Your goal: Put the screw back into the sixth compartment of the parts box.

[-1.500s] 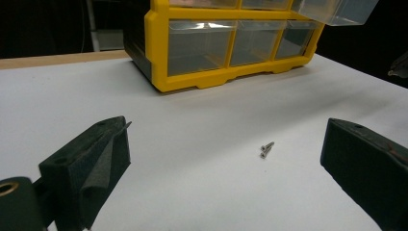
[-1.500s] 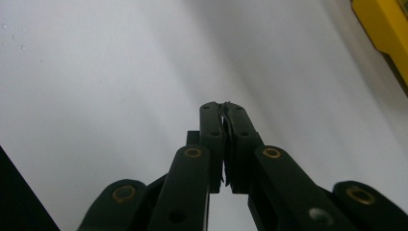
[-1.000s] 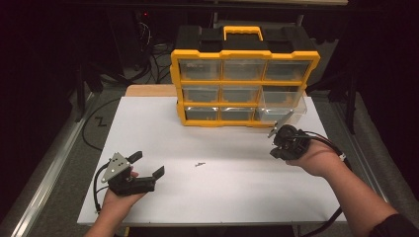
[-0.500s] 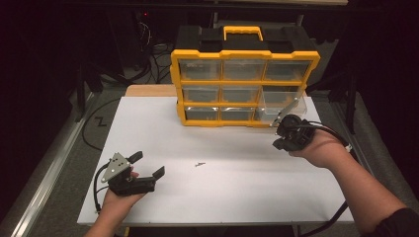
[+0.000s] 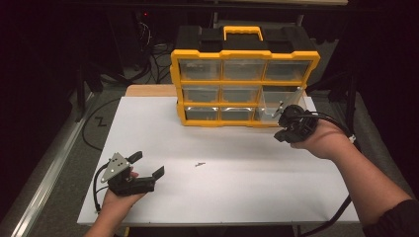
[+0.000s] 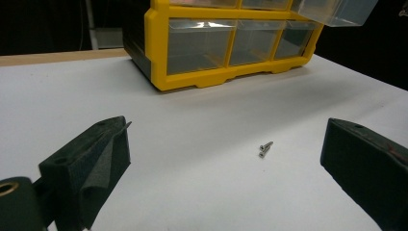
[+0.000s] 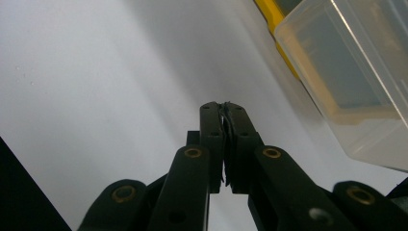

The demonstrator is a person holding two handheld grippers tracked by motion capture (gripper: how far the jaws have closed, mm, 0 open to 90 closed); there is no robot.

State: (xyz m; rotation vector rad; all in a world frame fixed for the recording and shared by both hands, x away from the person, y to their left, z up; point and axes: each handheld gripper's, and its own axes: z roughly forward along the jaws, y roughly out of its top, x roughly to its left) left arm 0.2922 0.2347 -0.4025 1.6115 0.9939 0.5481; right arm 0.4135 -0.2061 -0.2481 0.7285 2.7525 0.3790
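Observation:
A yellow organiser (image 5: 242,86) with clear drawers stands at the back of the white table (image 5: 222,197). Its middle-right drawer (image 5: 282,102) is pulled out; its corner also appears in the left gripper view (image 6: 337,9) and the right gripper view (image 7: 356,72). My right gripper (image 5: 282,129) is shut and hangs just in front of that drawer. Its pads (image 7: 223,105) press together with nothing visible between them. My left gripper (image 5: 148,164) rests near the front left, open and empty (image 6: 226,127). Small screws (image 5: 199,164) lie on the table ahead of it (image 6: 264,148).
A black lid with a yellow handle (image 5: 242,33) tops the organiser. The table's left edge borders a grey floor strip with a cable (image 5: 94,128). Bare white table surface spreads between the two hands.
My right gripper has risen and moved back towards the organiser, up to the pulled-out drawer. The left gripper and the screws have stayed put.

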